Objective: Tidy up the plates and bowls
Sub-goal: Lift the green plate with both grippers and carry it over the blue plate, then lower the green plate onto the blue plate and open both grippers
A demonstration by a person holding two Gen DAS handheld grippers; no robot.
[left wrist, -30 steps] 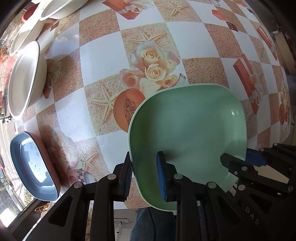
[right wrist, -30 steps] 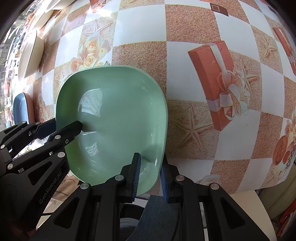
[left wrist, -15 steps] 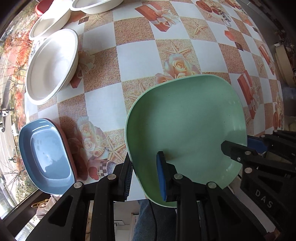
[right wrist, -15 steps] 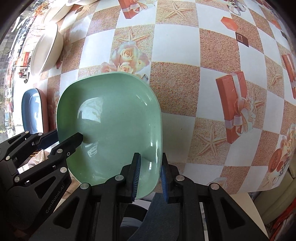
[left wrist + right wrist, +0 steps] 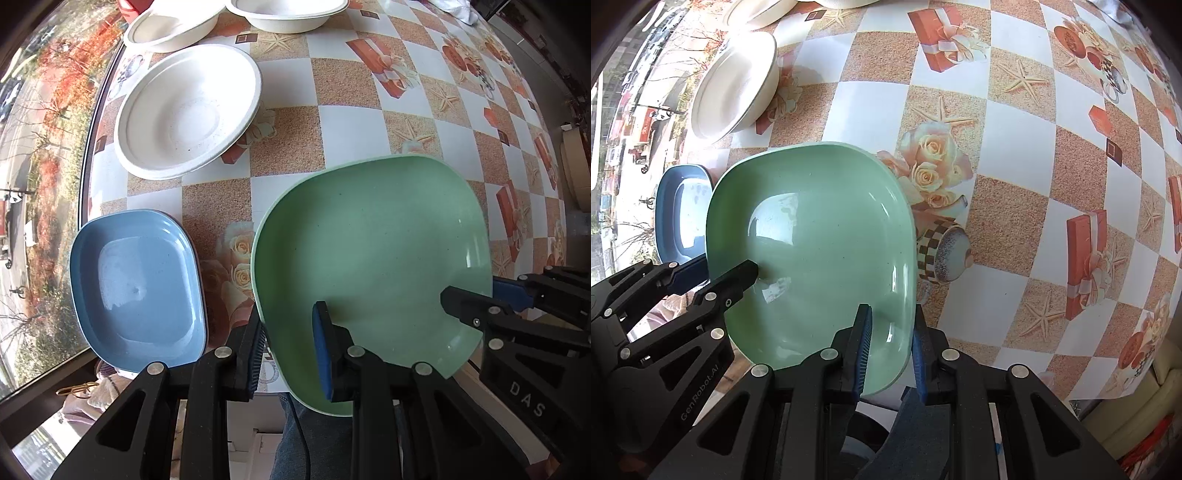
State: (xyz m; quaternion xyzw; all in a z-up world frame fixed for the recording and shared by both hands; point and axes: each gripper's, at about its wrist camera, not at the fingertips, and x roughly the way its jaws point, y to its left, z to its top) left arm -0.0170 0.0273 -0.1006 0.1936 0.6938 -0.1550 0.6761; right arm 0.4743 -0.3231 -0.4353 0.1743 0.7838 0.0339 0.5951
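Observation:
A green square plate (image 5: 373, 258) is held in the air above the table's near edge. My left gripper (image 5: 288, 347) is shut on its near left rim. My right gripper (image 5: 890, 354) is shut on its near right rim, and the plate also shows in the right wrist view (image 5: 812, 251). A blue plate (image 5: 136, 288) lies on a reddish plate at the table's left corner, left of the green plate. It shows in the right wrist view (image 5: 679, 214) behind the green plate's left edge.
A white bowl (image 5: 184, 110) stands beyond the blue plate, with two more white bowls (image 5: 170, 26) at the far left. The patterned tablecloth (image 5: 351, 122) covers the table. A window runs along the table's left side.
Both grippers have carried the green plate to the left, toward the blue plate. The blue plate and white bowls have come further into view.

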